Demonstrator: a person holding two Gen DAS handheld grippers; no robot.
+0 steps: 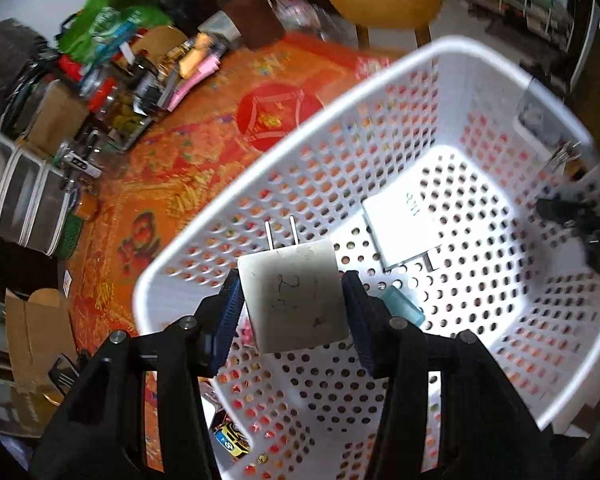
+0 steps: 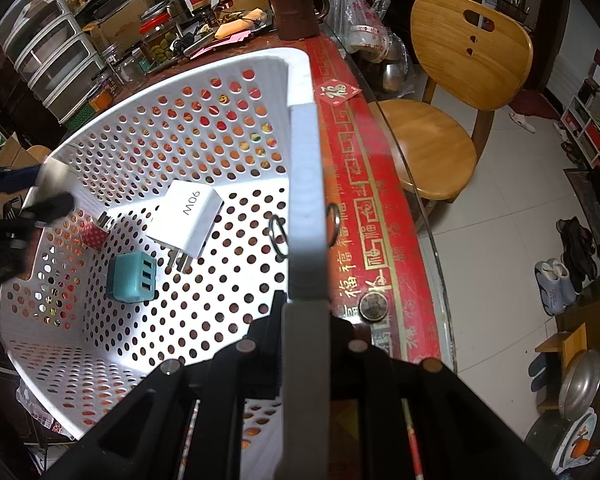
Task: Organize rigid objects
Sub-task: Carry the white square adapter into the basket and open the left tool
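My left gripper (image 1: 293,300) is shut on a scuffed white two-prong plug charger (image 1: 296,300) and holds it above the near wall of a white perforated basket (image 1: 340,140). On the basket floor lie a white 90W charger (image 2: 188,216), a teal USB charger (image 2: 134,278) and a small red patterned plug (image 2: 94,234). My right gripper (image 2: 306,316) is shut on the basket's rim (image 2: 306,200). In the right wrist view the left gripper (image 2: 40,204) shows at the far left with its charger (image 2: 54,174).
The basket stands on a red and gold patterned tabletop (image 2: 364,184). A metal ring (image 2: 278,236) lies by the rim and a coin (image 2: 374,306) on the table. Jars, boxes and drawers (image 2: 48,48) crowd the far side. A wooden chair (image 2: 432,148) stands beside the table.
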